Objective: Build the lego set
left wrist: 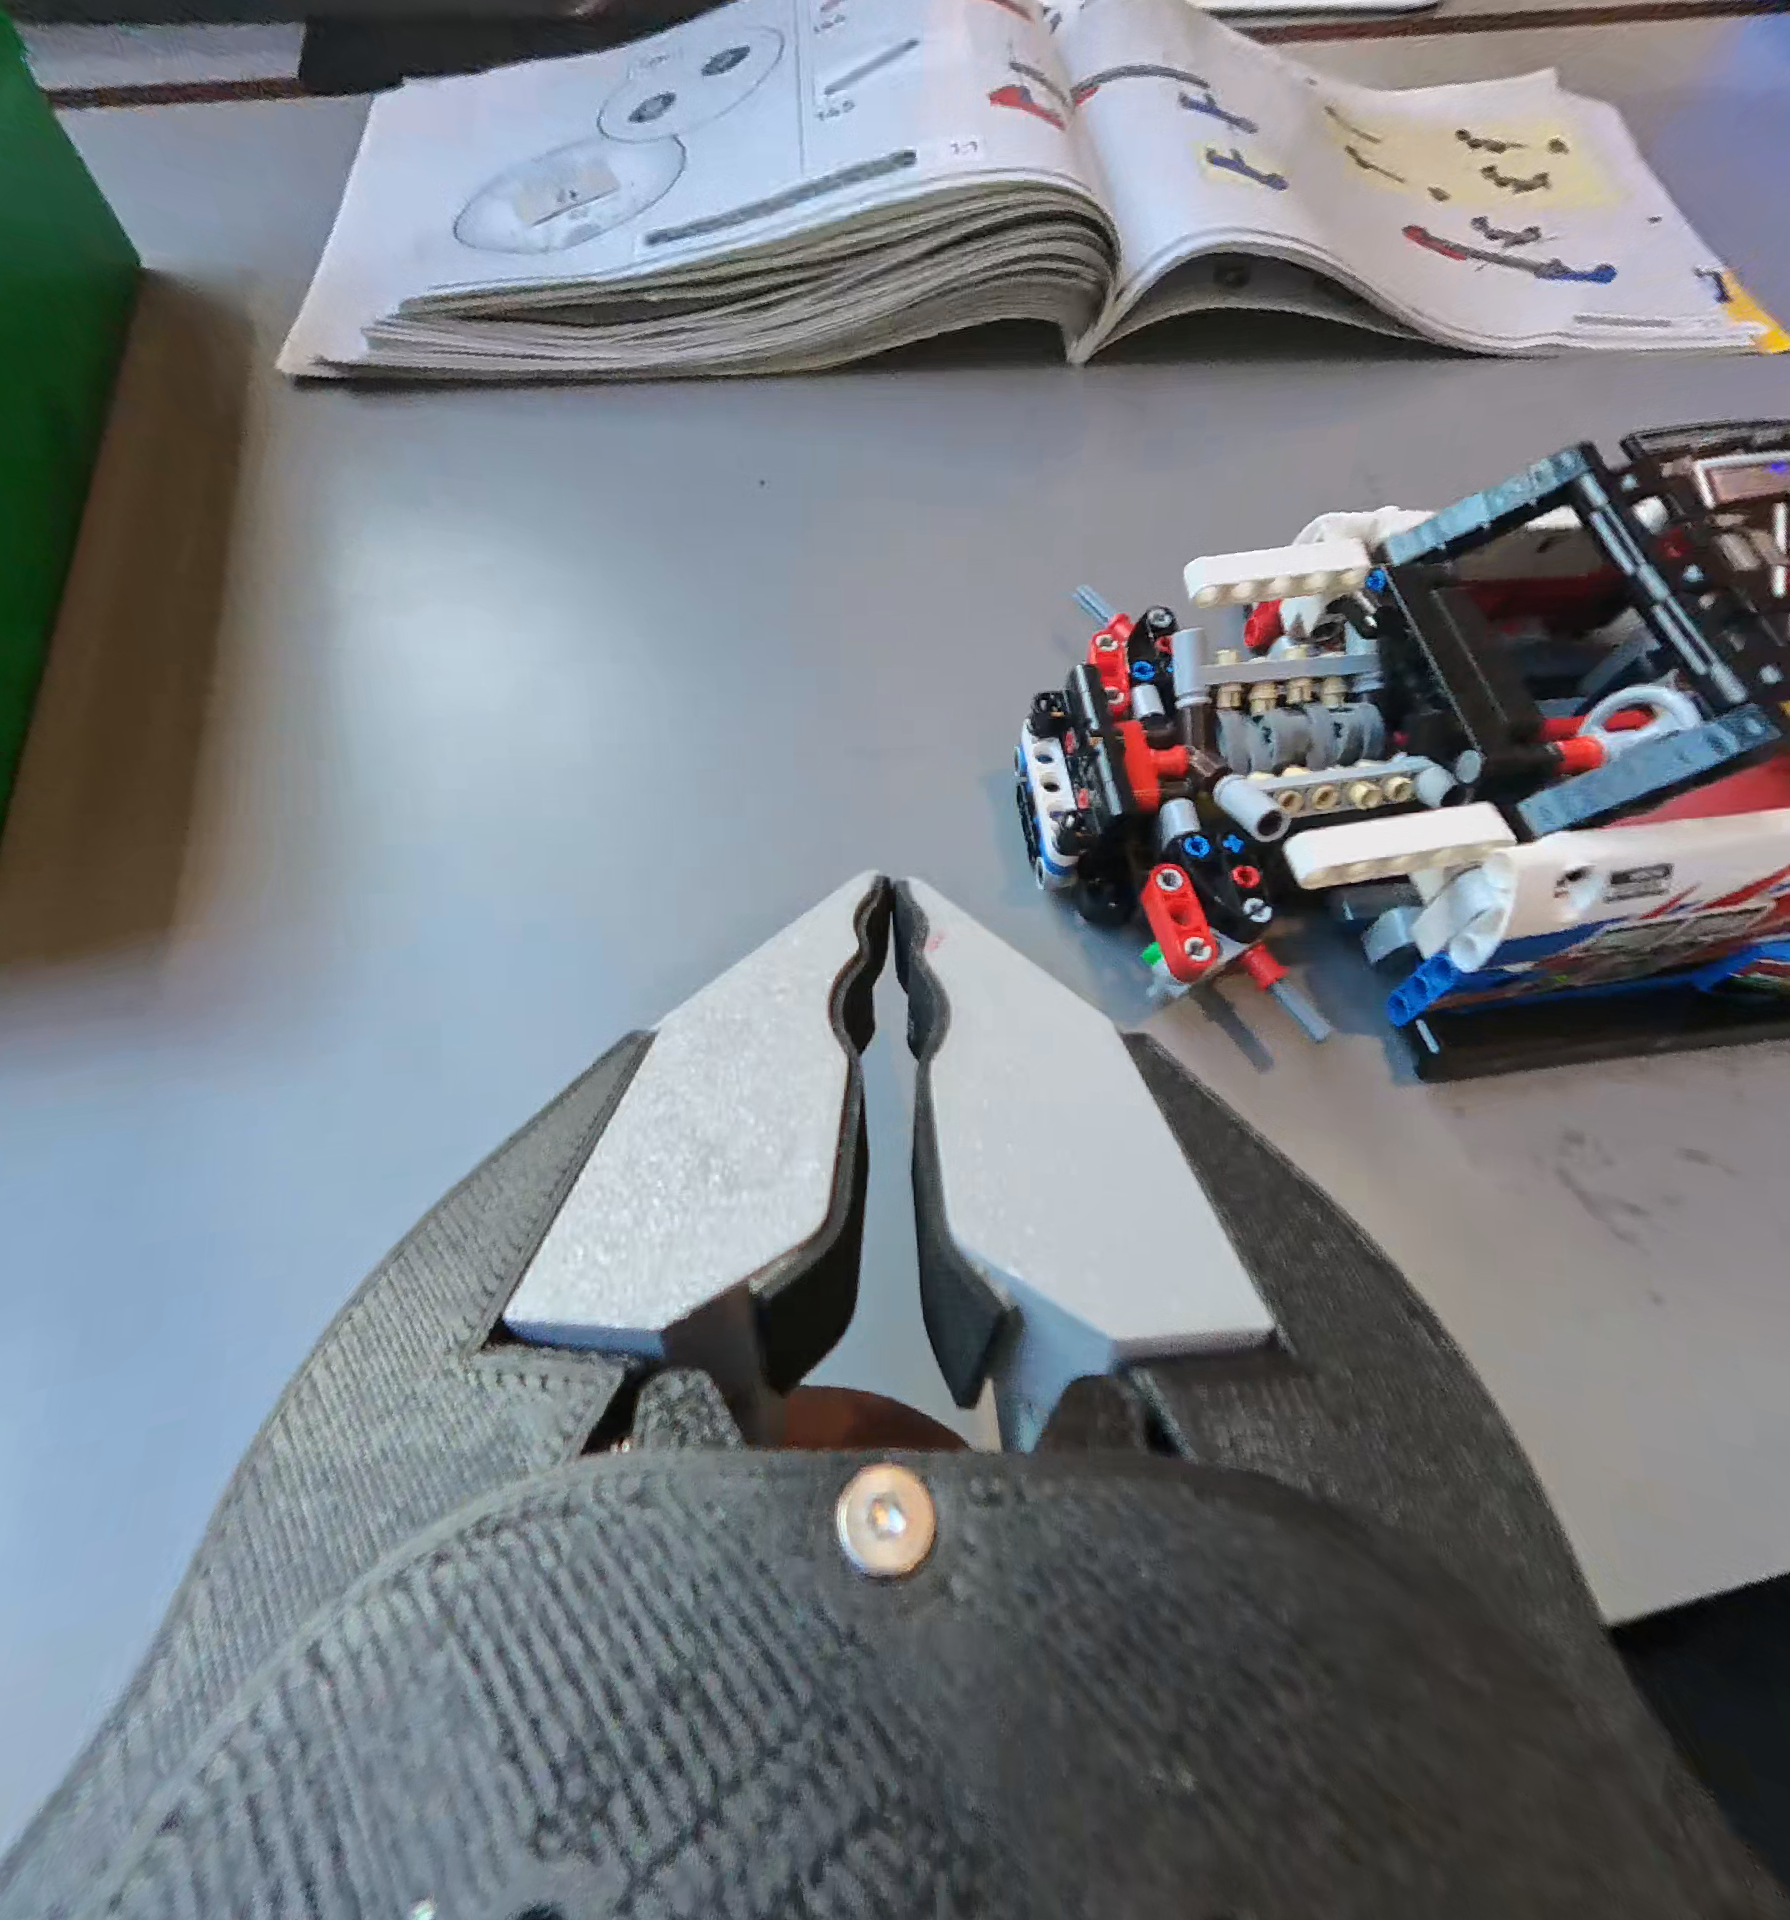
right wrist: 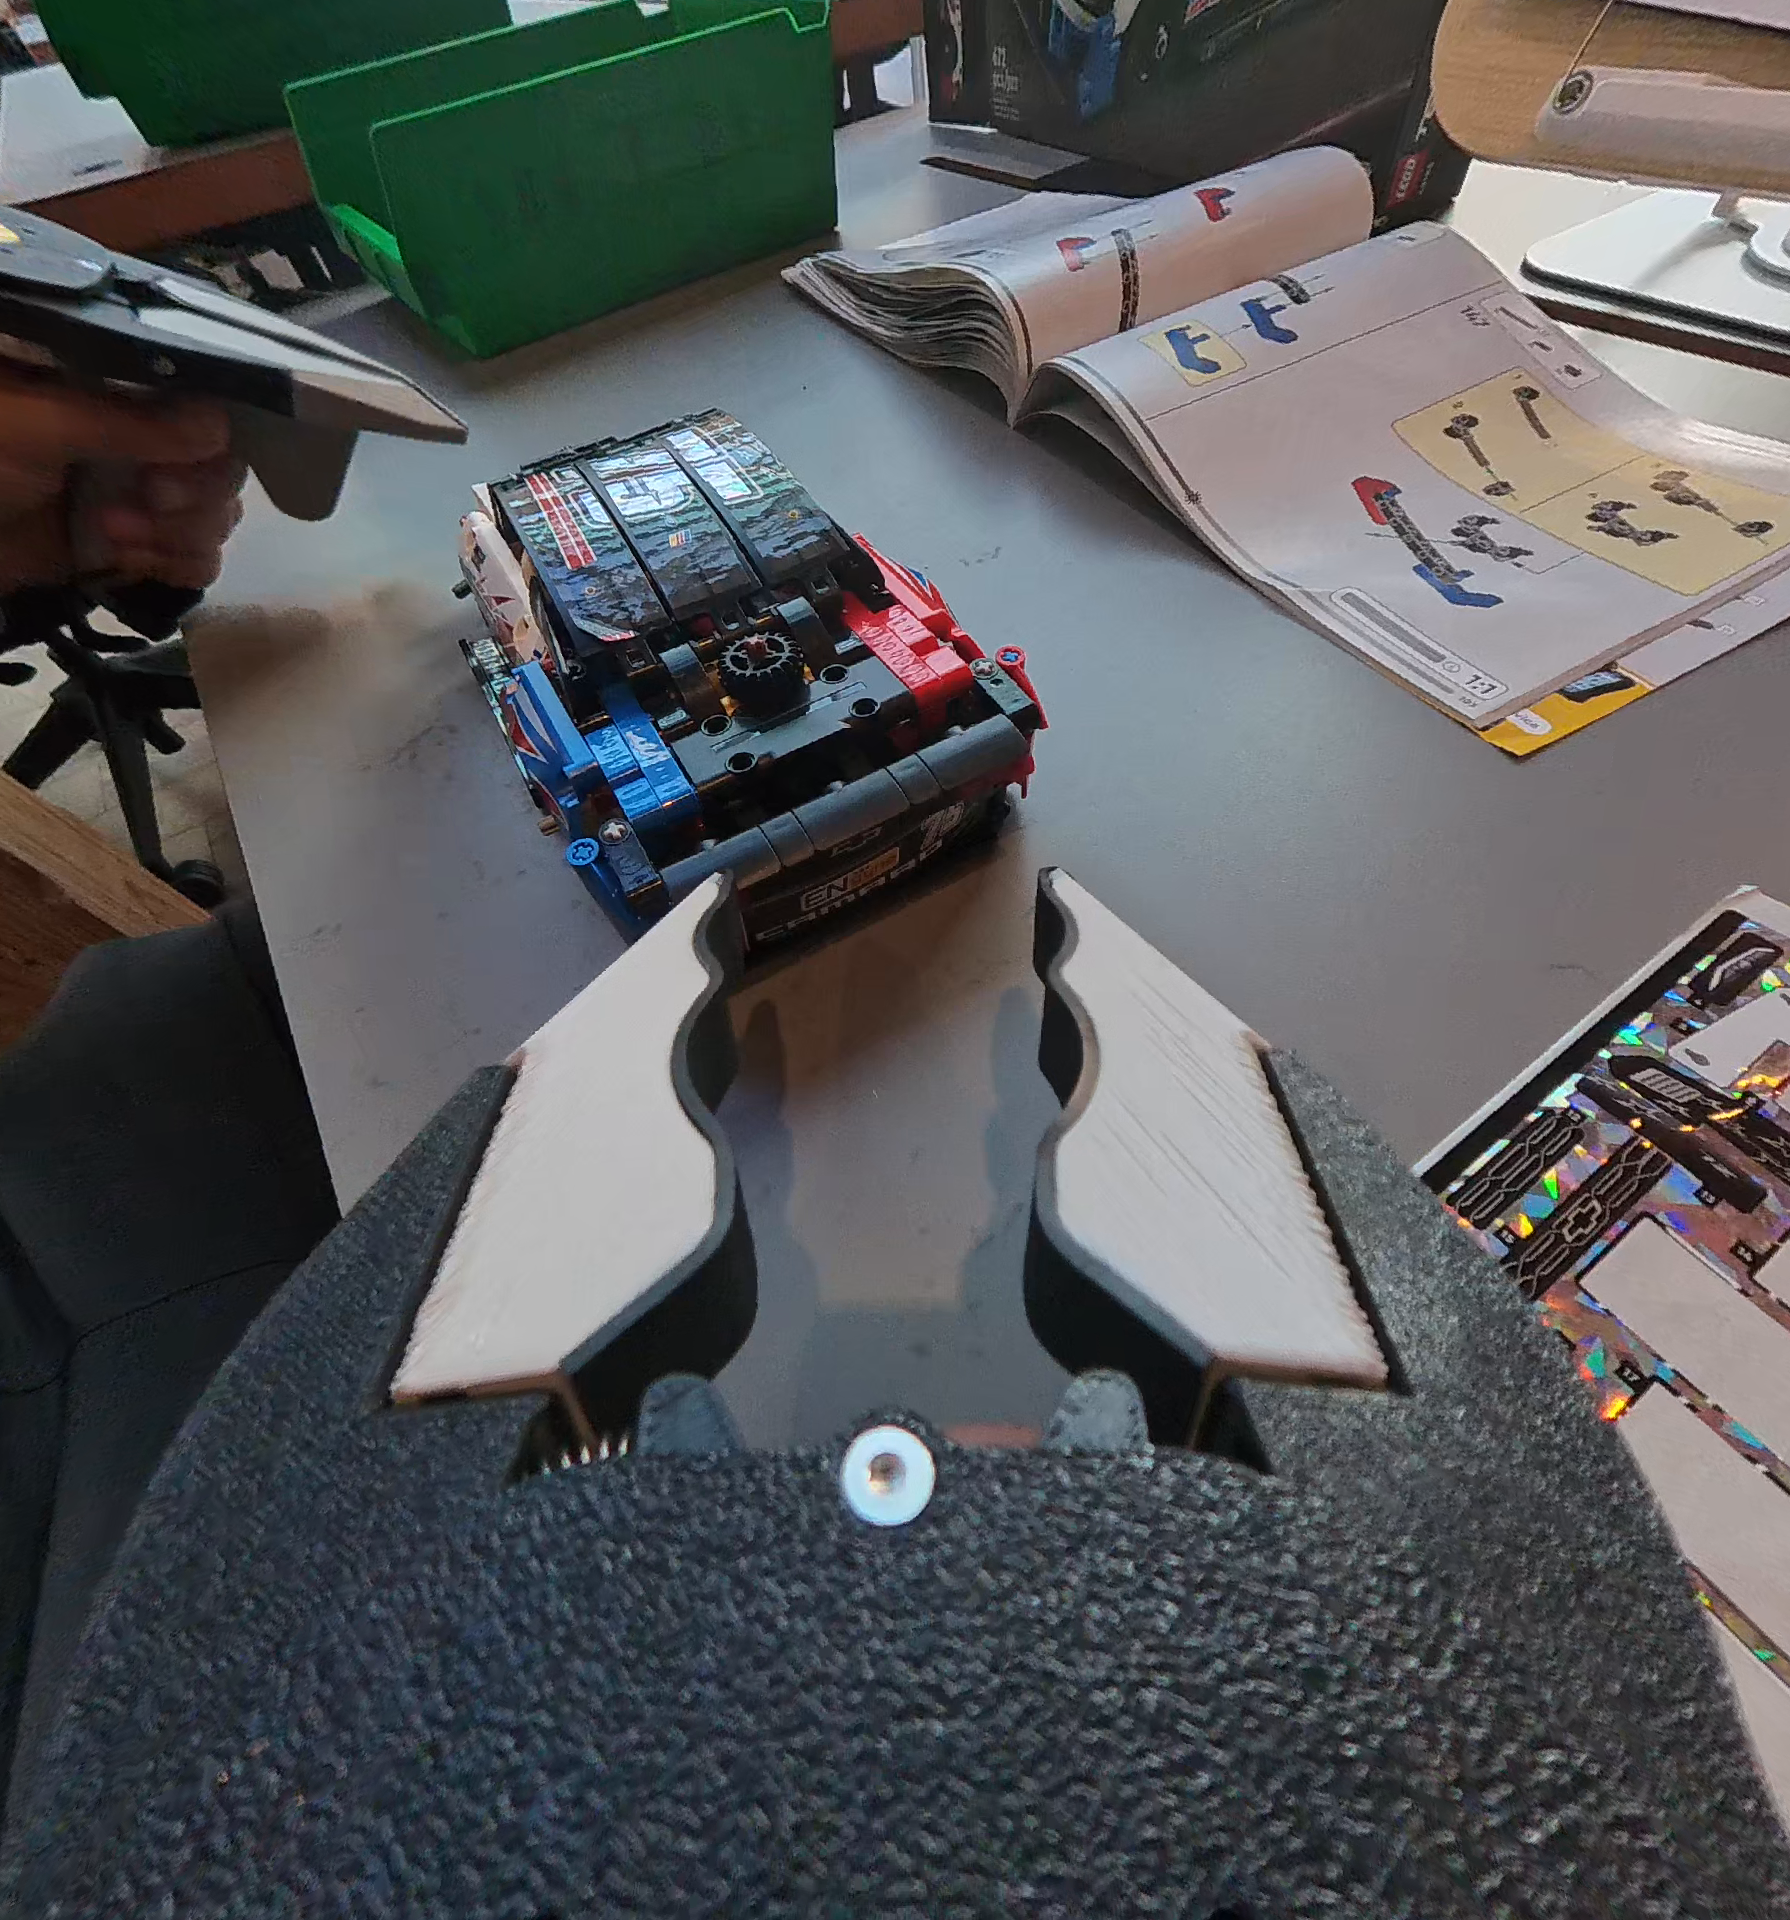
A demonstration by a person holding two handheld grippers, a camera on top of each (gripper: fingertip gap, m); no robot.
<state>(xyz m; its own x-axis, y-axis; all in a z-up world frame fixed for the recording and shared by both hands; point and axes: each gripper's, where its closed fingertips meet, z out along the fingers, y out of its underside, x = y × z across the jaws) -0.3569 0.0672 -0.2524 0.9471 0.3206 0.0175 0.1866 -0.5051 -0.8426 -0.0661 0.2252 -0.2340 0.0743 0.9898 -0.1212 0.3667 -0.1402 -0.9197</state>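
Observation:
A partly built Lego car (right wrist: 735,665) with a black roof, blue left side and red right side stands on the grey table (right wrist: 1234,831), its rear toward my right gripper. My right gripper (right wrist: 883,894) is open just behind the car's rear, with nothing between its pads. In the left wrist view the car (left wrist: 1442,748) lies to the right, its open engine bay facing me. My left gripper (left wrist: 889,894) is shut, its tips together over bare table, left of the car's front. The left gripper also shows at the upper left of the right wrist view (right wrist: 247,353), held in a hand.
An open instruction booklet (right wrist: 1338,436) lies behind the car; it also shows in the left wrist view (left wrist: 870,187). A shiny sticker sheet (right wrist: 1701,1195) lies at the right. Green bins (right wrist: 569,166) stand at the back left, a dark box (right wrist: 1182,73) behind the booklet. Some 35 cm of space lies between my two pairs of fingers.

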